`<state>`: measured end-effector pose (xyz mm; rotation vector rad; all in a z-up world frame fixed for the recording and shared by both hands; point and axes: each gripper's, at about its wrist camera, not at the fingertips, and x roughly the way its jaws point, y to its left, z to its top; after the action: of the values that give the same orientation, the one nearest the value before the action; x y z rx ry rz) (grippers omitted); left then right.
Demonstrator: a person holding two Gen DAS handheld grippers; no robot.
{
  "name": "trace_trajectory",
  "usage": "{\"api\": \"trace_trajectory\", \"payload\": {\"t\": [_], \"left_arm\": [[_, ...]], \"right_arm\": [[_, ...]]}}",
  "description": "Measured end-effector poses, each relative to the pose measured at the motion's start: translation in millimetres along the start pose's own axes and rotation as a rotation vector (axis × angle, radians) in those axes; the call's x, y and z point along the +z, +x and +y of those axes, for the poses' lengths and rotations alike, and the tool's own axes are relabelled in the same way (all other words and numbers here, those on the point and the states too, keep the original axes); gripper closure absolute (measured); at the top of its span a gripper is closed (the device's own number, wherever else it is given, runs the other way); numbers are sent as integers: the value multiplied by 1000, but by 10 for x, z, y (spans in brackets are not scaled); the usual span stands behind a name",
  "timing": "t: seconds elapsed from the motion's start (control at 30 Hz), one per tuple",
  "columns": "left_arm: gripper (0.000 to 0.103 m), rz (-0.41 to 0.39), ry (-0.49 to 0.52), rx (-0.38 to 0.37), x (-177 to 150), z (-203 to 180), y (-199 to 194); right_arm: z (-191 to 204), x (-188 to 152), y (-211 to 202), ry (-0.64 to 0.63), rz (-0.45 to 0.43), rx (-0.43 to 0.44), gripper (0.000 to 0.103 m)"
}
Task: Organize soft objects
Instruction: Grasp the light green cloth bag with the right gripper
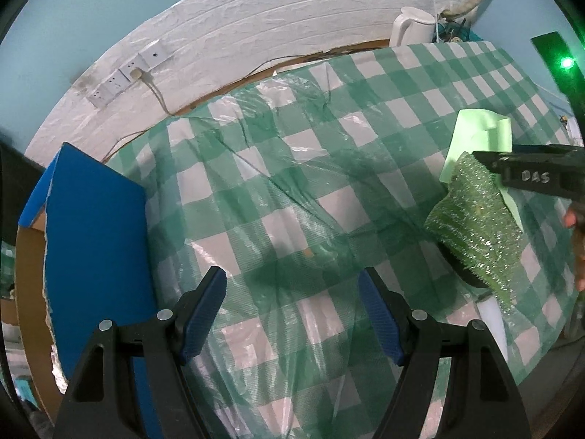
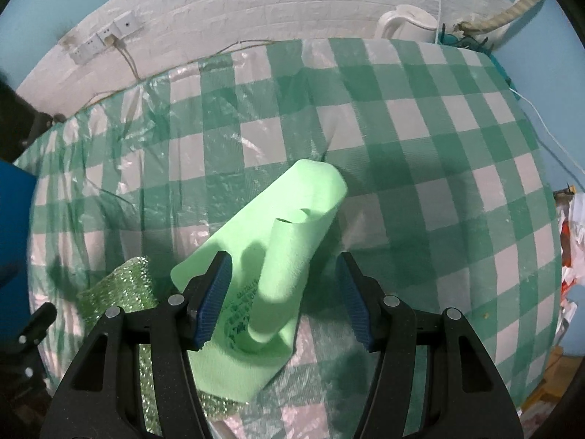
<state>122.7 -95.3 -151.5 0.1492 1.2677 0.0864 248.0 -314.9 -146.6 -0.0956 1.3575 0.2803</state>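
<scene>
The work surface is a table covered with a green-and-white checked cloth (image 1: pixel 292 168) under a clear plastic sheet; this cloth serves as the landmark.

Left gripper (image 1: pixel 292 314): the jaws stand spread wide above the near part of the checked cloth. Nothing lies between the blue pads (image 1: pixel 204 314). A blue box flap (image 1: pixel 95 241) stands at the left edge of the cloth, just beside the left finger.

Right gripper (image 2: pixel 283 300): the jaws stand partly spread over the near centre of the checked cloth. A light green cloth (image 2: pixel 278 241), folded and curled, lies between the fingers. The left pad (image 2: pixel 212 303) touches the edge of the light green cloth; the right pad stands clear of it, so no pinch is made. In the left wrist view the right gripper (image 1: pixel 526 172) enters from the right side of the checked cloth, with part of a hand (image 1: pixel 574 241) behind it.

A sparkly green scrub cloth (image 1: pixel 475 230) hangs or rests beneath the light green cloth (image 1: pixel 475 135) at the right side of the checked cloth; whether it touches the table cannot be told. In the right wrist view it (image 2: pixel 120 285) shows left of the light green cloth.

A white kettle (image 2: pixel 409 23) stands at the far edge of the checked cloth. Wall sockets (image 1: pixel 124 73) sit on the white wall beyond the cloth's far left.
</scene>
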Motion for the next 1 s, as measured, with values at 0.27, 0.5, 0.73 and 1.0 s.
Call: {"api": "trace_trajectory", "payload": {"t": [0.27, 0.5, 0.73, 1.0], "left_arm": [[27, 3, 25, -33, 3, -117, -7], [27, 9, 53, -63, -57, -276, -71], [27, 3, 82, -82, -161, -465, -198], [27, 37, 134, -117, -350, -864, -257]], "right_arm": [[118, -77, 2, -89, -3, -48, 95], [11, -171, -196, -82, -28, -57, 97], [-126, -350, -401, -65, -32, -63, 97], [-194, -596, -573, -59, -26, -66, 97]]}}
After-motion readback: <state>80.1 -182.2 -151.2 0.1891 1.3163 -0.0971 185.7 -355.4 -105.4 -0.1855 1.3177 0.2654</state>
